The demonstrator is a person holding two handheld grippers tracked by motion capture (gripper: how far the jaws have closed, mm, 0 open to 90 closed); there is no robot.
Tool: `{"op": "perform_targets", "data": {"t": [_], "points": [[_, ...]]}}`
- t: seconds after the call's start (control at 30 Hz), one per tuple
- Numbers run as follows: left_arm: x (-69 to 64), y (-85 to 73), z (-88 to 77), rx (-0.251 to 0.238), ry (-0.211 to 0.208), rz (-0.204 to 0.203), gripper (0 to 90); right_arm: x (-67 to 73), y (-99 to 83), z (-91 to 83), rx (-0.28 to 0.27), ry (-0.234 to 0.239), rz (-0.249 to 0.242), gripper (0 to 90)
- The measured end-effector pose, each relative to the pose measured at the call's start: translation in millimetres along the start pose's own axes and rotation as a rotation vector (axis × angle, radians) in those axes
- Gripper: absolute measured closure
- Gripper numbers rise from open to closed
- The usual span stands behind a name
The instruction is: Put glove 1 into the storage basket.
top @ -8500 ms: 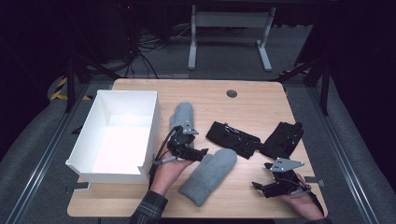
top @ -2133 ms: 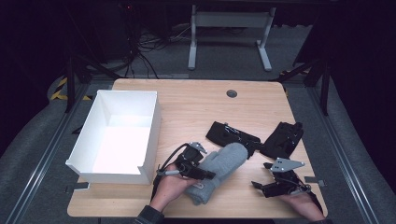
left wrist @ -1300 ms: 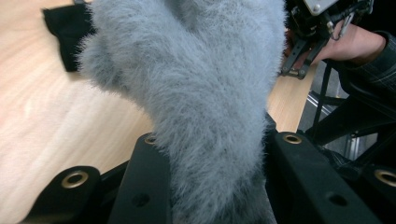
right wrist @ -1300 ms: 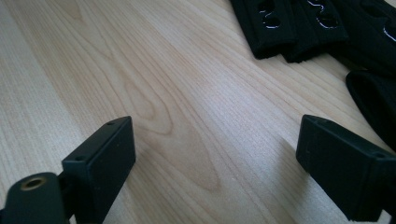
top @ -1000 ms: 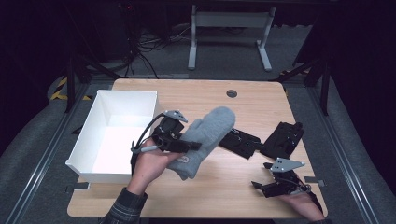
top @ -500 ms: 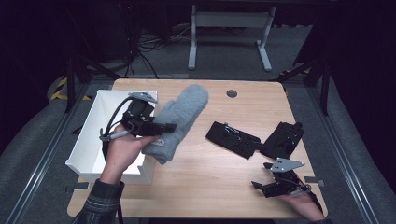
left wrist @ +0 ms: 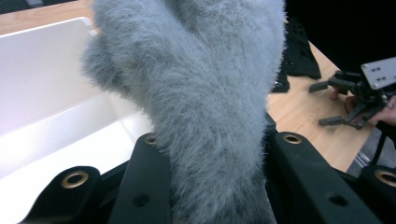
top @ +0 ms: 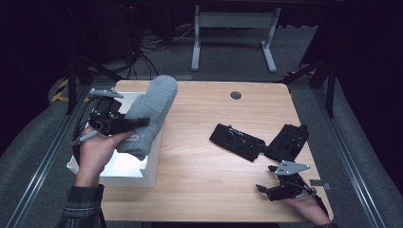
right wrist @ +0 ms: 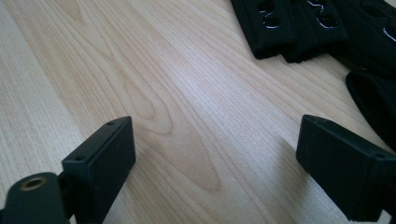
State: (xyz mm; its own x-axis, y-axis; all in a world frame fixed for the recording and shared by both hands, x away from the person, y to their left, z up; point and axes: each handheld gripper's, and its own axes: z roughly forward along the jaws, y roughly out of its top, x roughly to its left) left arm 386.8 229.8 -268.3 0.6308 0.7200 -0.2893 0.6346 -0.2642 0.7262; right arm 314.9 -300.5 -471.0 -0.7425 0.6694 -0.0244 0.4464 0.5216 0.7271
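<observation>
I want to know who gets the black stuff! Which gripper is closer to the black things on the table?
Right. The right gripper sits open on the table just in front of the black things. The left gripper is far across, holding the grey mitten above the white box.

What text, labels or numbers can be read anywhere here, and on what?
None can be read.
Grey mitten, held in the left gripper: a small pale patch near its cuff, too small to read.
White box, black gloves, wooden table, right gripper: no lettering to be seen.
</observation>
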Motion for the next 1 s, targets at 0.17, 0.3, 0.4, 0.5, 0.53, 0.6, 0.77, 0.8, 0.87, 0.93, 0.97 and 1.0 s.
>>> {"op": "perform_targets", "data": {"t": [0.17, 0.3, 0.4, 0.5, 0.53, 0.6, 0.77, 0.8, 0.87, 0.93, 0.97, 1.0], "points": [[20.2, -12.7, -6.3, -0.009, 0.054, -0.061, 70.1, 0.0, 0.0, 0.0, 0.000, 0.000, 0.000, 12.2], [39.8, -27.2, -3.0, 0.006, 0.100, -0.119, 70.1, 0.0, 0.0, 0.0, 0.000, 0.000, 0.000, 12.2], [51.1, -37.9, 4.7, 0.021, 0.115, -0.163, 70.1, 0.0, 0.0, 0.0, 0.000, 0.000, 0.000, 12.2], [63.4, -50.1, 15.8, 0.043, 0.126, -0.200, 70.0, 0.0, 0.0, 0.0, 0.000, 0.000, 0.000, 12.2], [67.2, -53.6, 19.3, 0.049, 0.128, -0.211, 70.0, 0.0, 0.0, 0.0, 0.000, 0.000, 0.000, 12.2], [73.4, -59.7, 24.8, 0.057, 0.136, -0.231, 70.0, 0.0, 0.0, 0.0, 0.000, 0.000, 0.000, 12.2], [88.6, -74.8, 40.6, 0.096, 0.161, -0.270, 69.9, 0.0, 0.0, 0.0, 0.000, 0.000, 0.000, 12.2], [92.0, -77.7, 43.9, 0.105, 0.164, -0.279, 69.8, 0.0, 0.0, 0.0, 0.000, 0.000, 0.000, 12.2], [98.4, -83.3, 50.7, 0.122, 0.171, -0.301, 69.5, 0.0, 0.0, 0.0, 0.000, 0.000, 0.000, 12.2], [104.0, -88.4, 57.1, 0.141, 0.170, -0.318, 69.4, 0.0, 0.0, 0.0, 0.000, 0.000, 0.000, 12.2], [106.6, -90.8, 60.1, 0.148, 0.167, -0.326, 69.2, 0.0, 0.0, 0.0, 0.000, 0.000, 0.000, 12.2], [107.8, -92.0, 62.6, 0.153, 0.165, -0.333, 69.0, 0.0, 0.0, -0.1, 0.001, 0.000, -0.001, 12.2]]}}
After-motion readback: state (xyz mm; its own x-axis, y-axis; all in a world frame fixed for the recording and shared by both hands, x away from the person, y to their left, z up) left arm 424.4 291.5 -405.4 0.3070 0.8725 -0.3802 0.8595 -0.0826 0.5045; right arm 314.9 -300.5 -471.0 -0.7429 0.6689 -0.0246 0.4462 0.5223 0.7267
